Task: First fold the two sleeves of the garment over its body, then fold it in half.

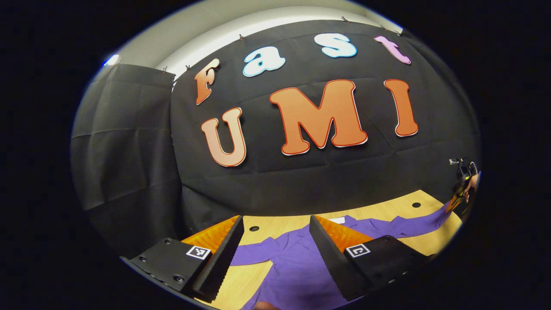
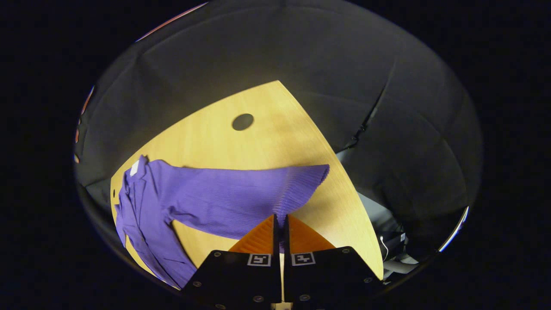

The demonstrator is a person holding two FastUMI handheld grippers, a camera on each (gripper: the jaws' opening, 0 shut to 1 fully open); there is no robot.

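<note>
Right gripper (image 2: pixel 280 224) has its jaws drawn together on the ribbed cuff of the purple garment's sleeve (image 2: pixel 241 198), so I have that sleeve pinched at its very end, the best spot for carrying the whole length over in one sweep. From the cuff the sleeve runs left across the wooden worktop (image 2: pixel 275 142) to the garment (image 2: pixel 142 215), whose body lies bunched along the worktop's left edge in the right gripper view. My left gripper (image 1: pixel 275 245) stands wide open, holding nothing, hovering over the garment's body near the collar, probably ready to pin the cloth down or take the other sleeve. In the left gripper view, the right gripper sits far off at the right with the sleeve stretched toward it. I judge the first sleeve fold is only beginning; neither sleeve lies over the body yet.
</note>
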